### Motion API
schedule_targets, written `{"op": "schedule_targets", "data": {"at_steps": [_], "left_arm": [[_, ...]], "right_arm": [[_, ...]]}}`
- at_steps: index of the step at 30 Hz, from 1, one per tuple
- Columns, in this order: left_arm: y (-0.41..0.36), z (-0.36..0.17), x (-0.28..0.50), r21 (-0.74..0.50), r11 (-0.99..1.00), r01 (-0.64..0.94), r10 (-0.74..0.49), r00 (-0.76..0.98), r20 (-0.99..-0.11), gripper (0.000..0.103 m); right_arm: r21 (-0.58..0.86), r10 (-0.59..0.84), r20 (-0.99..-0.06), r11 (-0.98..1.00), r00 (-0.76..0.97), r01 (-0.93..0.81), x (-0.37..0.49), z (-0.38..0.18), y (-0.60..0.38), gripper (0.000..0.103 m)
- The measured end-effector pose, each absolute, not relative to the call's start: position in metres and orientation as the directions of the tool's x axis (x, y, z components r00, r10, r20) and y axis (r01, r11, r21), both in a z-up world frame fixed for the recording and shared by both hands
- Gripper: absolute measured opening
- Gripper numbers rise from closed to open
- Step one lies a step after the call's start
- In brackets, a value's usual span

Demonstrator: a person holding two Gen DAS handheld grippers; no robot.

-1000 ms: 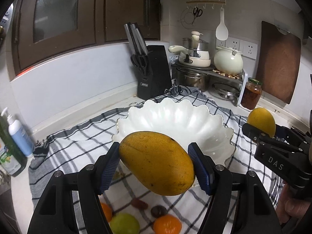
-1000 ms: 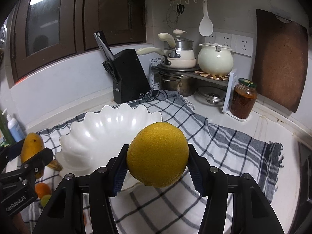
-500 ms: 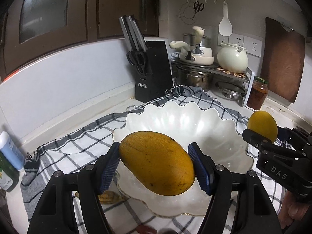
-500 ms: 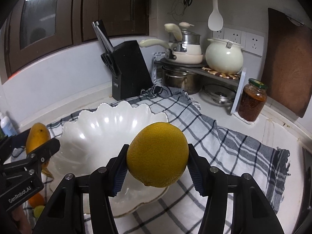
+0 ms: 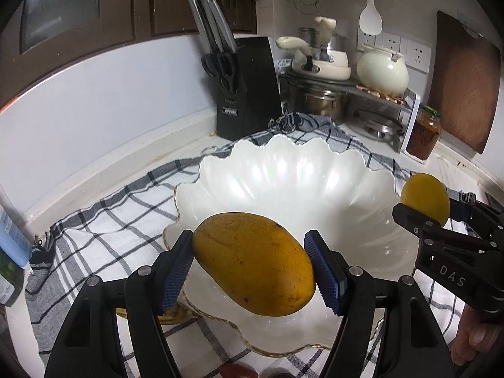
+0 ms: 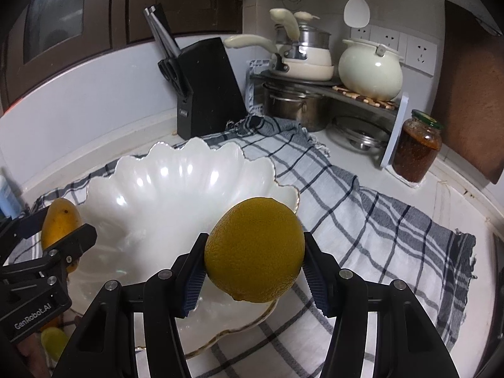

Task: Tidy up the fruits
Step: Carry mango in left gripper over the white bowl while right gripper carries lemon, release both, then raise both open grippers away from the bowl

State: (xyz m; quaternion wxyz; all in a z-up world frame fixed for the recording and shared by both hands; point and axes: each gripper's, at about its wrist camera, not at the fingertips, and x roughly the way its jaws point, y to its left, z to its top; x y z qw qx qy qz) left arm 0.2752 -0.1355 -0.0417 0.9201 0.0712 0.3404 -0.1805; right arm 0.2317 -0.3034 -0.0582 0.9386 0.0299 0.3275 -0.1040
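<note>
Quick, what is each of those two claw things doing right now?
Left gripper: fingers shut on the mango.
Right gripper: fingers shut on the orange.

This is a home kitchen. A black knife block [image 5: 247, 89] with knives and scissors stands against the pale wall, under dark wooden cupboards [image 5: 94, 9]. To the right of the knife block, a metal rack [image 5: 356, 89] carries cream pots and a steel pot, with wall sockets [image 5: 393, 47] and a hanging rice spoon [image 5: 370, 15] above. Further right stand a jar [image 5: 423, 134] and a wooden cutting board [image 5: 466, 85]. A checked cloth [image 6: 362, 214] covers the tabletop in front of the knife block.
</note>
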Motion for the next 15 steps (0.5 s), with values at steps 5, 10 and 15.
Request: {"op": "schedule_targets", "data": {"at_steps": [5, 10, 15], "left_arm": [[-0.134, -0.036, 0.271, 0.046, 0.931, 0.363, -0.256, 0.736, -0.627, 0.084], [-0.128, -0.032, 0.269, 0.049, 0.939, 0.341, -0.24, 0.748, -0.619, 0.089], [-0.123, -0.028, 0.263, 0.041, 0.941, 0.335, -0.239, 0.747, -0.621, 0.093]], "right_arm": [[-0.029, -0.186, -0.614, 0.977, 0.768, 0.213, 0.231, -0.06, -0.301, 0.069], [-0.086, -0.267, -0.552, 0.96, 0.79, 0.265, 0.221, -0.047, -0.296, 0.089], [-0.091, -0.273, -0.528, 0.96, 0.804, 0.266, 0.21, -0.039, -0.29, 0.09]]}}
